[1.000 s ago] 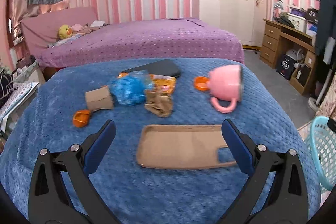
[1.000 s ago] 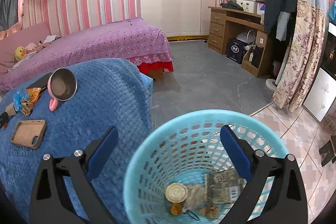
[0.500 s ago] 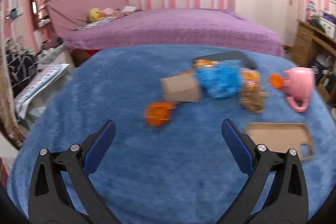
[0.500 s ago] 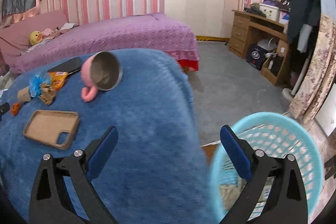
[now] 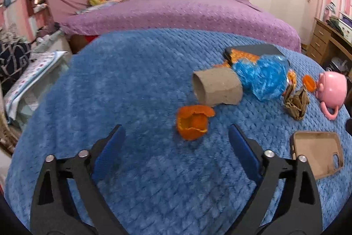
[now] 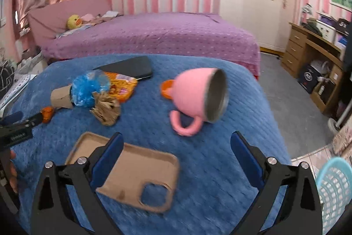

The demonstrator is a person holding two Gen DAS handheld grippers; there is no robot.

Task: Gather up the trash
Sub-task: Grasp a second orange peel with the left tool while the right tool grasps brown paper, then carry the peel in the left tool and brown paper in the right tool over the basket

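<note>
L gripper (image 5: pixel 176 136) wide open, jaws just closing slightly, nothing between; orange peel (image 5: pixel 193 122) just ahead on blue blanket (image 5: pixel 132 85), touching nothing. Cardboard tube (image 5: pixel 216 88) just behind peel. R gripper (image 6: pixel 176 142) wide open, empty, over phone case (image 6: pixel 132 171); pink mug (image 6: pixel 198 96) beyond case.

Both grippers same build. Left gripper (image 5: pixel 176 138): two black plastic arms with triangular cut-outs, splayed in a V, blue flat pads on the inner faces of the fingers (image 5: pixel 110 144), two silver round screw heads on each arm. Right gripper (image 6: pixel 176 142): identical black arms, blue pads, same silver screws. Seen side-on from the right wrist view, the left unit has a black body with a small white-lettered label, text unreadable.
</note>
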